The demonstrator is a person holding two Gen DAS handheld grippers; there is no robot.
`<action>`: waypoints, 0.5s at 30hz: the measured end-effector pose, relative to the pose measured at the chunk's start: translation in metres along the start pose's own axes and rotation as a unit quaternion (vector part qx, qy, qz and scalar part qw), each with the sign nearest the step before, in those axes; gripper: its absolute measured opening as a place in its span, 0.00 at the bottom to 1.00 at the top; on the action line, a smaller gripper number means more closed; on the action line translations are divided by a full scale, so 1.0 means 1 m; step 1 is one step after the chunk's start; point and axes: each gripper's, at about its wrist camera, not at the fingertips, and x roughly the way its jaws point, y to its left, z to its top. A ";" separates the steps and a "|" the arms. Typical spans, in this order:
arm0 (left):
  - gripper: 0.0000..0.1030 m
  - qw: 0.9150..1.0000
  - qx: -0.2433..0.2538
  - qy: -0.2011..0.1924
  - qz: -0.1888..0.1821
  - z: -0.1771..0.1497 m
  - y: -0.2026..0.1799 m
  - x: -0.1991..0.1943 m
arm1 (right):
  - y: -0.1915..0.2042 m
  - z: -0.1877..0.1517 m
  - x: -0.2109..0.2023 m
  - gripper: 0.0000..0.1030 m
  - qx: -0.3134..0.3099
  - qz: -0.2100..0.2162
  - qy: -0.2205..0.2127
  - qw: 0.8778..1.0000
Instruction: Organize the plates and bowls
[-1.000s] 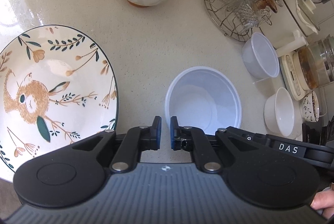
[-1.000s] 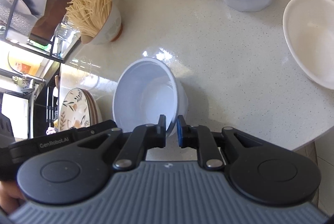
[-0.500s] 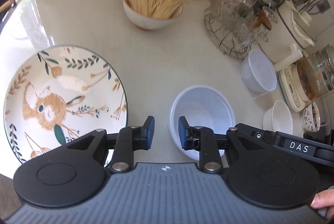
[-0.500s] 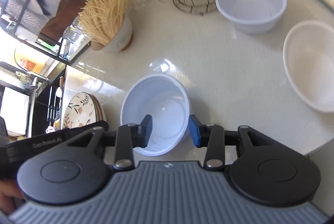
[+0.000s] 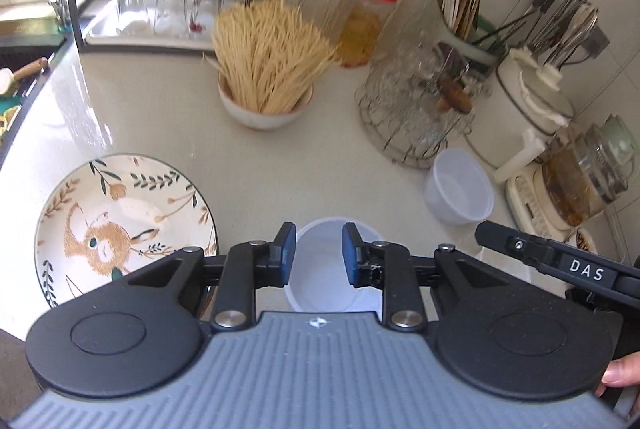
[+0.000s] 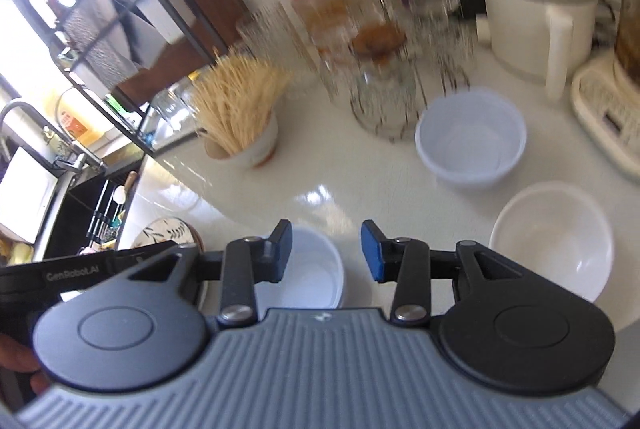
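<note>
A white plastic bowl (image 5: pixel 320 269) stands on the counter near its front edge, also in the right wrist view (image 6: pixel 308 277). My left gripper (image 5: pixel 318 253) is open and empty above it. My right gripper (image 6: pixel 326 251) is open and empty, raised above the same bowl's right rim. A painted rabbit plate (image 5: pixel 124 225) lies to the bowl's left; its edge shows in the right wrist view (image 6: pixel 164 233). A second plastic bowl (image 5: pixel 460 185) (image 6: pixel 472 137) stands further right. A white ceramic bowl (image 6: pixel 552 241) sits at the front right.
A bowl of thin sticks (image 5: pixel 266 73) stands at the back. A wire rack of glasses (image 5: pixel 416 109), a red-lidded jar (image 5: pixel 366 17), utensil holders (image 5: pixel 468 25), a white jug (image 6: pixel 536 5) and an appliance (image 5: pixel 576 169) crowd the right and back. The sink (image 6: pixel 36 189) lies left.
Both grippers opened, let go of the white plastic bowl's rim and pulled back and up. The bowl stays on the counter.
</note>
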 end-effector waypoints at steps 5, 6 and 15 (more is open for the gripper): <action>0.28 1.000 0.014 -0.024 -0.002 0.003 -0.008 -0.024 | 0.007 0.004 -0.021 0.41 -0.017 0.002 -0.028 0.999; 0.28 0.999 0.017 -0.028 -0.008 0.004 -0.009 -0.028 | 0.010 0.004 -0.024 0.41 -0.018 0.003 -0.031 0.999; 0.28 0.996 0.059 -0.037 -0.054 0.024 0.009 -0.051 | 0.047 -0.008 -0.044 0.41 -0.011 -0.036 -0.076 0.996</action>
